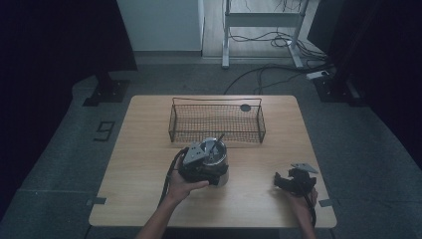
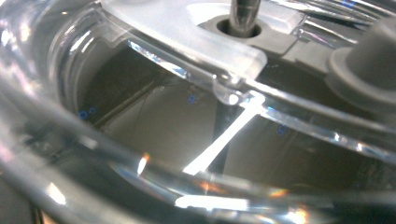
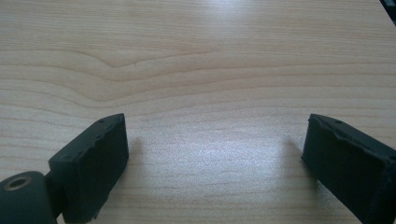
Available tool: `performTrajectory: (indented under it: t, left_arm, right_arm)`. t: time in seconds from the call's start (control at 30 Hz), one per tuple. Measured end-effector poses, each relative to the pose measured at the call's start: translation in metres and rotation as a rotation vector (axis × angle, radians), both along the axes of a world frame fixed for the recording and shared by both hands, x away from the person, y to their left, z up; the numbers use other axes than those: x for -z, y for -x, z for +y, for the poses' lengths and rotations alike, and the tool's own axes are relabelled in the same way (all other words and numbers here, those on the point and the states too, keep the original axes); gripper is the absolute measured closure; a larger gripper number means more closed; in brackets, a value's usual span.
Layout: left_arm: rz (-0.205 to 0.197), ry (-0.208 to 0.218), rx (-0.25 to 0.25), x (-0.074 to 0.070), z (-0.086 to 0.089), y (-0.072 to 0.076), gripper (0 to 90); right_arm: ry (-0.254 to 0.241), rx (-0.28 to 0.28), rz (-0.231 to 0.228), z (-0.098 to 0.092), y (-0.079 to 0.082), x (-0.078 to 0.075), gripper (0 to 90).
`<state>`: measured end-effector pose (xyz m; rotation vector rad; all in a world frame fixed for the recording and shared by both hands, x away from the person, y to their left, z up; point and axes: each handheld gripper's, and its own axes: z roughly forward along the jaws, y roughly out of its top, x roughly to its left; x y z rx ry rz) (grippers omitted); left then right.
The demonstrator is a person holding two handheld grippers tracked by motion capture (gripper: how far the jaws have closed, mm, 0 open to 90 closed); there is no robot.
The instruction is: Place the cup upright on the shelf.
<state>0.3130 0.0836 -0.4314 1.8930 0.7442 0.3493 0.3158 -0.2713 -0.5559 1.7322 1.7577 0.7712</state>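
The left gripper (image 1: 201, 164) sits on the rim of the chopper bowl (image 1: 219, 167), just in front of the wire basket (image 1: 217, 123); whether its jaws clamp the rim cannot be told. The bowl is clear, hard, glossy plastic with a lid (image 2: 187, 28) and metal shaft (image 2: 243, 14): probably slippery, rigid, moderately heavy. Grip the rim or lid edge. The right gripper (image 3: 215, 154) rests apart on the table (image 3: 210, 56), jaws wide, empty.

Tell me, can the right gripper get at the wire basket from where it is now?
Probably yes. The right gripper sits low over bare table with its jaws open and empty, and nothing stands between it and the wire basket; the clear-lidded pot lies off to its left.
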Motion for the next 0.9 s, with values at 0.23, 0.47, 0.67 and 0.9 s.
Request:
performTrajectory:
  t: [0.23,0.47,0.67,0.9]
  left_arm:
    - [-0.002,-0.001,-0.008,-0.005,0.0,-0.006,3.8]
    - [-0.015,0.001,-0.009,-0.013,0.001,-0.011,3.8]
    - [-0.02,0.006,-0.018,-0.018,0.002,-0.016,3.8]
    - [-0.012,0.002,-0.038,-0.025,0.003,-0.028,3.8]
  right_arm:
    - [0.0,0.002,0.0,0.0,0.0,0.0,6.9]
    - [0.001,0.001,0.0,0.0,0.0,0.0,7.0]
    - [-0.001,0.005,0.0,0.0,0.0,0.0,6.9]
    - [-0.001,0.005,0.0,0.0,0.0,0.0,6.9]
